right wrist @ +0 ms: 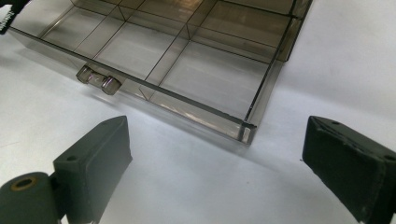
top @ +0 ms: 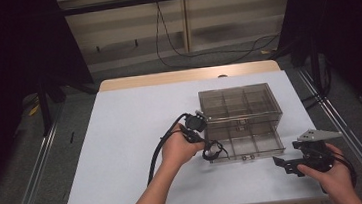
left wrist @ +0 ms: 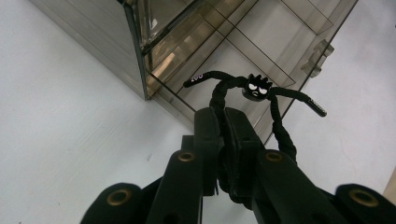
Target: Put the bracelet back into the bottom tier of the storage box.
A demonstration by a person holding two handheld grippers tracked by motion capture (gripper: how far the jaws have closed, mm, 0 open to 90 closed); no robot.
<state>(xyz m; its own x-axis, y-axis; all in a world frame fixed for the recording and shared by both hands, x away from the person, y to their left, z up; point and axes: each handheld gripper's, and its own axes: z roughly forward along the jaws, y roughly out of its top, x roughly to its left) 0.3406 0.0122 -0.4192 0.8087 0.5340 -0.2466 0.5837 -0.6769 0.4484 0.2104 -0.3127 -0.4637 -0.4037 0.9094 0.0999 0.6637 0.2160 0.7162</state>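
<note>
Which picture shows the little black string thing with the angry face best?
The left gripper view: the cord is close and sharp, with its face charm and two tipped ends, pinched in the left hand-held gripper over the drawer. The high view shows a small dark tangle. The right gripper view catches one tip at its edge.

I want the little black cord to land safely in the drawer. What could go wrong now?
1. The left gripper pinches the black cord by one loop only; its loose ends may catch on a drawer divider.
2. Hanging near the drawer's front corner, it might drop onto the table instead.
</note>
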